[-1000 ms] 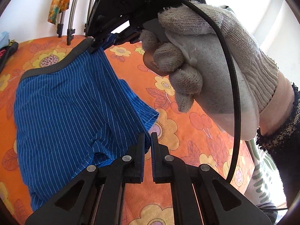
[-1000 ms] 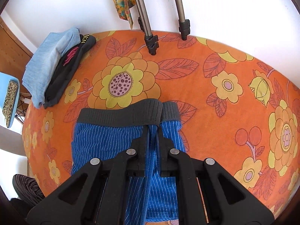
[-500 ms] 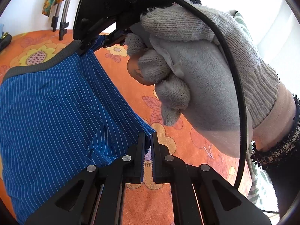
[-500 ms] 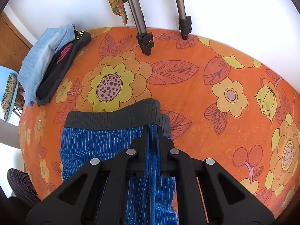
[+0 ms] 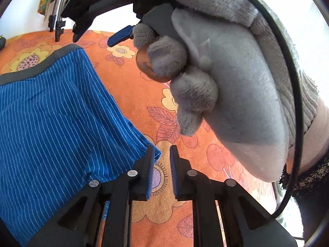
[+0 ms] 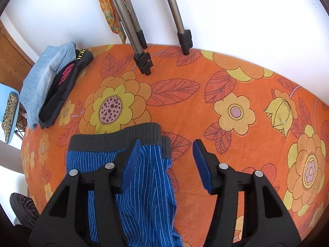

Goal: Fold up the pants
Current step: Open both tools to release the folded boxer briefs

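On the orange flowered cloth [image 6: 236, 78], the blue striped pants [image 5: 61, 123] lie flat and folded lengthwise, their long axis running from the grey waistband [image 6: 115, 140] at the far end back toward the person. Taking that waistband as the landmark: the doubled right-hand corner of it sits just ahead of the right gripper [image 6: 166, 164], slightly to its left, and the striped fabric below the band runs back between the jaws and under the left one. Those jaws have just been opening and now stand wide apart; cloth lies between them, but the pads do not press on it, so that end is released.

At the opposite end from the waistband, the hem corner of the pants just touches the outer side of the left finger of the left gripper [image 5: 161, 164]. Its jaws have just been parting too, and only bare flowered cloth shows in the narrow gap, so nothing is held there either.

Beyond the waistband stand tripod legs [image 6: 141, 57], and far to its left a stack of folded clothes [image 6: 47, 86].

Judging from this, each gripper is nearest its own end, and a next fold would bring hem toward waistband along that long axis.
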Motion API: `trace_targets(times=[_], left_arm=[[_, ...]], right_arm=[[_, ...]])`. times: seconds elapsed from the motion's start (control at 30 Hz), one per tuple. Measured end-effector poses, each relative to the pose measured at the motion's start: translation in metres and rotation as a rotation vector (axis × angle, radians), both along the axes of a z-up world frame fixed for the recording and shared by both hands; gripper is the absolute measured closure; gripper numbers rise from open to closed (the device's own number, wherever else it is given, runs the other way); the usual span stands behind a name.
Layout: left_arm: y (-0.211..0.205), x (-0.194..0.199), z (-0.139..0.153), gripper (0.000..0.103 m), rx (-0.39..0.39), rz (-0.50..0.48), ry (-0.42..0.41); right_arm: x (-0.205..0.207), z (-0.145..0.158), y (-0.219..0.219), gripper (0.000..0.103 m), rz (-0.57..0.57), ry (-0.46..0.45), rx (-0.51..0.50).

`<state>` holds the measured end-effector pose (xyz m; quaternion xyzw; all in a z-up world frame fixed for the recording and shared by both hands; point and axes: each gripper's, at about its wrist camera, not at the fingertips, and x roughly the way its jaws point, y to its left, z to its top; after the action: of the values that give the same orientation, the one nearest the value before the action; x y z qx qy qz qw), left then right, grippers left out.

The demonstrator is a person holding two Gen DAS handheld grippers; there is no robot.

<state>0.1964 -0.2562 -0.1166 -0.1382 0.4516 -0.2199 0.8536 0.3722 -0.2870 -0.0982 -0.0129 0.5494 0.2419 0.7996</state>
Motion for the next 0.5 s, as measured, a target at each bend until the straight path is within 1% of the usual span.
trace_targets(times=[0.07, 0.17, 0.27, 0.33, 0.43, 0.5], left_arm=[[-0.006, -0.002, 0.001, 0.076, 0.005, -0.006, -0.001], [-0.020, -0.006, 0.006, 0.074, 0.011, -0.026, -0.007], [-0.021, -0.017, 0.014, 0.074, 0.022, -0.048, -0.023], [-0.010, -0.023, 0.020, 0.074, 0.018, -0.056, -0.023], [0.015, -0.036, 0.028, 0.074, 0.023, -0.057, -0.030], [0.033, -0.049, 0.036, 0.070, 0.029, -0.047, -0.043]], right_arm=[[0.001, 0.008, -0.010, 0.046, -0.023, -0.006, 0.022], [-0.004, 0.019, -0.024, 0.046, -0.043, -0.020, 0.043], [-0.015, 0.031, -0.036, 0.046, -0.054, -0.035, 0.051], [-0.024, 0.040, -0.043, 0.046, -0.069, -0.049, 0.048], [-0.041, 0.055, -0.052, 0.046, -0.083, -0.055, 0.081], [-0.054, 0.064, -0.051, 0.046, -0.078, -0.065, 0.091]])
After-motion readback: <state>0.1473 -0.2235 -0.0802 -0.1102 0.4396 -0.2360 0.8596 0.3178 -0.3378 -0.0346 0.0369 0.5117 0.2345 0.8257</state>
